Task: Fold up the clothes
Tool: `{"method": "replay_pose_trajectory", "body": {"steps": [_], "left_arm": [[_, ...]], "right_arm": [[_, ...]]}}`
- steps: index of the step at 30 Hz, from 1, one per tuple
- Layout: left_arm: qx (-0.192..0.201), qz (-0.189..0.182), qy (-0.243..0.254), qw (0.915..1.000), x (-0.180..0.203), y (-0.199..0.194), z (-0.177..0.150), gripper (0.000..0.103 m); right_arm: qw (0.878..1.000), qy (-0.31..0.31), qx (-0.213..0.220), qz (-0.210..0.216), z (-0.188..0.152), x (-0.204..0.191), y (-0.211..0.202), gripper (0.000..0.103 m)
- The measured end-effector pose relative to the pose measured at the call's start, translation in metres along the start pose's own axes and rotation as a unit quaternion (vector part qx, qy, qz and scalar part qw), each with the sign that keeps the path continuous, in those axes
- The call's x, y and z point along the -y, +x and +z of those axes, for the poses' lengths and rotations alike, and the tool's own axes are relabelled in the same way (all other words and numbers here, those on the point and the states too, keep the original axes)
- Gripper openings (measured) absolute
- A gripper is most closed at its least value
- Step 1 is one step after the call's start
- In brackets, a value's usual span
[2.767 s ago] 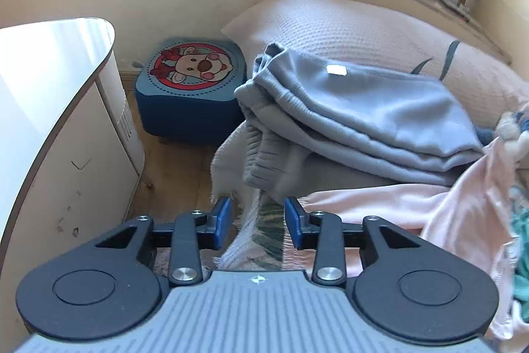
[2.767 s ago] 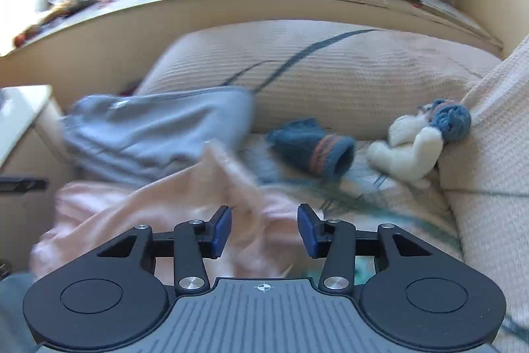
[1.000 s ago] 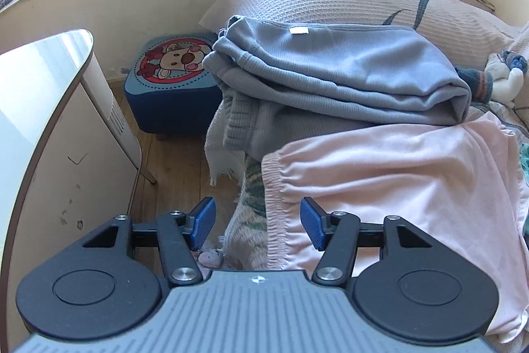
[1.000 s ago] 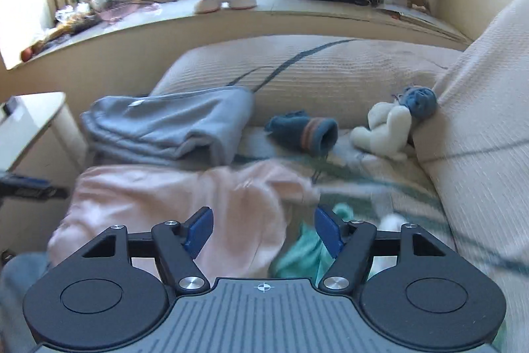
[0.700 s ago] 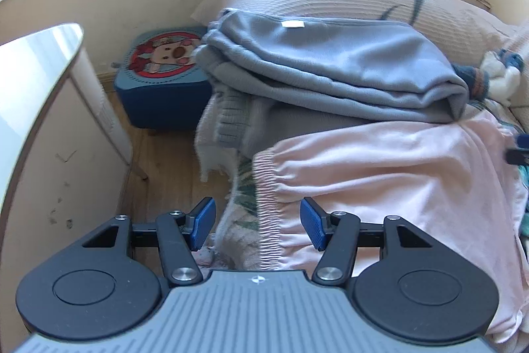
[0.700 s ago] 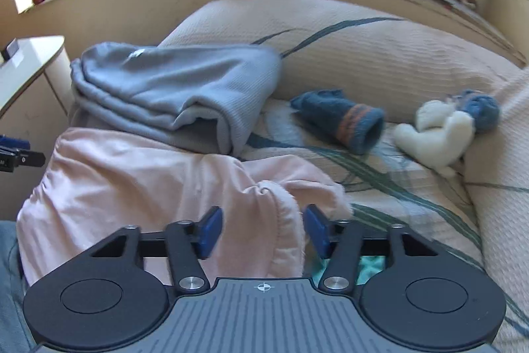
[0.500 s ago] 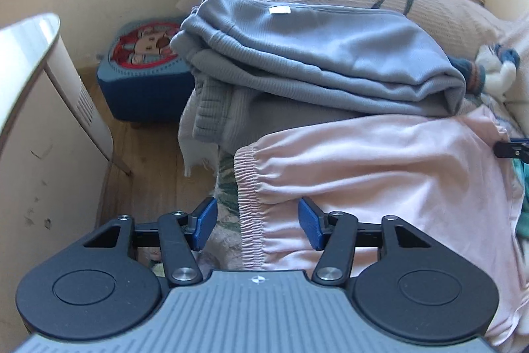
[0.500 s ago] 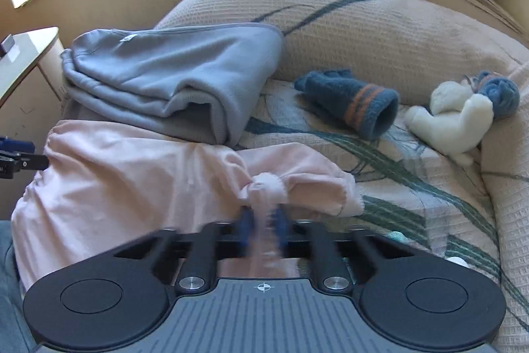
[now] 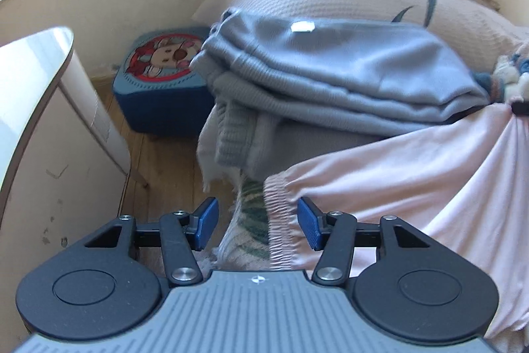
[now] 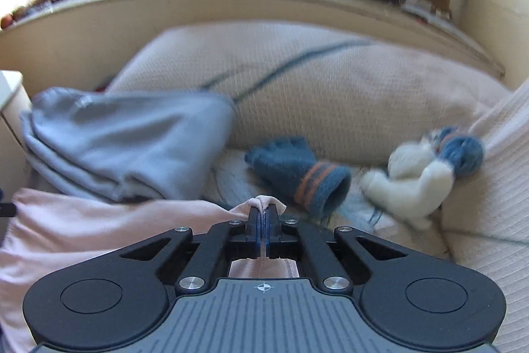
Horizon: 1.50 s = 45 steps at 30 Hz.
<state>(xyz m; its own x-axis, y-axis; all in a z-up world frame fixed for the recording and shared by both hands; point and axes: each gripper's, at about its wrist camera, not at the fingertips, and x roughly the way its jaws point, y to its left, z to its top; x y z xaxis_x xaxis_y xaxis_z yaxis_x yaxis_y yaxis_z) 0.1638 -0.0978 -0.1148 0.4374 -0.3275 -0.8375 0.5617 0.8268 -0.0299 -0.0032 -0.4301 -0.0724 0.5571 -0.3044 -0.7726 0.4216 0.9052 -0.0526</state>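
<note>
While my right gripper [image 10: 263, 220] pinches a bunched corner of the soft pale-pink garment [image 10: 82, 220], its jaws closed on the cloth, my left gripper [image 9: 258, 222] holds its blue pads apart around the garment's gathered elastic hem [image 9: 279, 220], not pressing it. Spread on the sofa, the pink cloth lies just below the folded grey sweatshirt [image 9: 330, 71]. No containers show.

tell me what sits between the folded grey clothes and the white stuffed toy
A blue knitted glove with orange cuff stripes lies between the grey clothes and the toy, seen in the right wrist view.
</note>
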Motion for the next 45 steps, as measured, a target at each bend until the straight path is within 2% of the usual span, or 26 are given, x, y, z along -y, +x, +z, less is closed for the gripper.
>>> {"method": "replay_pose_trajectory", "body": {"steps": [2,4,8,10,11,13,15,18,20,22,25,27,32,34,40,42,43,45], "left_arm": [[-0.001,0.004,-0.003,1.0000,-0.003,-0.001,-0.002,0.051],[0.001,0.008,-0.007,0.9999,-0.008,-0.005,-0.005,0.051],[0.002,0.001,-0.028,0.9996,-0.024,-0.016,-0.011,0.057],[-0.004,-0.019,-0.049,0.9986,-0.033,-0.020,-0.015,0.057],[-0.006,-0.042,-0.062,0.9972,-0.036,-0.022,-0.019,0.060],[-0.006,-0.095,-0.088,0.9915,-0.043,-0.026,-0.027,0.063],[-0.005,-0.125,-0.100,0.9871,-0.044,-0.027,-0.037,0.066],[-0.004,-0.120,-0.081,0.9895,-0.037,-0.023,-0.051,0.066],[-0.009,-0.141,-0.087,0.9861,-0.036,-0.021,-0.058,0.066],[-0.006,-0.170,-0.094,0.9808,-0.033,-0.022,-0.062,0.066],[-0.009,-0.165,-0.082,0.9828,-0.023,-0.017,-0.061,0.066],[-0.024,-0.160,-0.095,0.9821,-0.022,-0.006,-0.059,0.066],[-0.023,-0.150,-0.108,0.9825,-0.028,0.000,-0.057,0.066],[-0.032,-0.157,-0.119,0.9800,-0.029,0.005,-0.056,0.066],[-0.041,-0.156,-0.121,0.9794,-0.023,0.012,-0.054,0.059],[-0.047,-0.160,-0.124,0.9782,-0.021,0.014,-0.053,0.054],[-0.048,-0.164,-0.125,0.9772,-0.021,0.014,-0.053,0.045],[-0.051,-0.172,-0.128,0.9755,-0.020,0.013,-0.051,0.035]], "right_arm": [[1.000,0.019,-0.024,-0.001,-0.007,0.006,0.019,0.009],[0.999,0.030,-0.031,-0.009,-0.011,0.011,0.024,0.018],[0.998,0.054,0.001,-0.020,-0.013,0.023,-0.010,0.034],[0.998,0.047,0.024,-0.027,-0.016,0.020,-0.036,0.049],[0.998,0.035,0.035,-0.024,-0.019,0.014,-0.050,0.051],[0.999,0.026,0.042,0.006,-0.027,-0.002,-0.072,0.051],[0.998,0.014,0.040,0.042,-0.039,-0.025,-0.088,0.051],[0.995,-0.017,0.027,0.094,-0.064,-0.070,-0.096,0.051],[0.992,-0.031,0.016,0.121,-0.077,-0.096,-0.094,0.051],[0.989,-0.039,0.002,0.139,-0.084,-0.113,-0.088,0.051],[0.986,-0.051,-0.020,0.159,-0.090,-0.134,-0.078,0.051],[0.985,-0.050,-0.028,0.162,-0.091,-0.138,-0.074,0.051],[0.985,-0.046,-0.040,0.159,-0.098,-0.140,-0.076,0.051],[0.985,-0.046,-0.051,0.157,-0.099,-0.140,-0.070,0.051],[0.986,-0.043,-0.064,0.151,-0.102,-0.141,-0.061,0.051],[0.985,-0.042,-0.066,0.151,-0.103,-0.141,-0.061,0.051],[0.985,-0.042,-0.066,0.151,-0.103,-0.141,-0.061,0.051],[0.986,-0.041,-0.065,0.150,-0.103,-0.142,-0.061,0.051]]}}
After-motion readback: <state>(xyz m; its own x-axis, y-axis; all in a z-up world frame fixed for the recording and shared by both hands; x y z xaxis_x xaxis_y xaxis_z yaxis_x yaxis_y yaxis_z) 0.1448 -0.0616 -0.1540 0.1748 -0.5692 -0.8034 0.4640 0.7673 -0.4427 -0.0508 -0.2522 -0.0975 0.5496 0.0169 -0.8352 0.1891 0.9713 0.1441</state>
